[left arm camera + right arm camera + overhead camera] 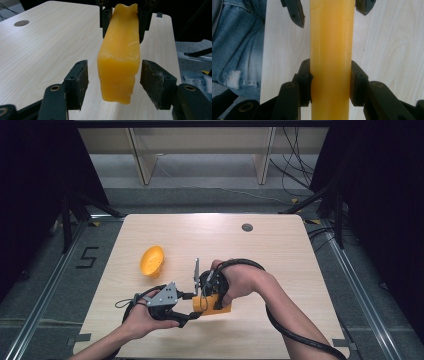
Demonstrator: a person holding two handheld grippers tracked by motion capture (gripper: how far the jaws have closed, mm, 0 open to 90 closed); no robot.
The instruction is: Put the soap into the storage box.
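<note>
A long yellow-orange block [218, 306] hangs just above the near middle of the wooden table [280, 250]. My right gripper [207, 295] comes from above and is shut on it; in the right gripper view both pads press the block [330, 37] at its sides. My left gripper [192, 314] is at the block's left end. In the left gripper view its jaws stand open on either side of the block's near end [117, 62], with a gap on each side. The right gripper [122, 20] clamps the far end there.
An orange bowl-like piece [152, 261] lies on its side at the table's left middle. A round grey hole [247, 227] sits near the far edge. The person's jeans [237, 37] are beyond the table's near edge. Black frames and cables flank the table.
</note>
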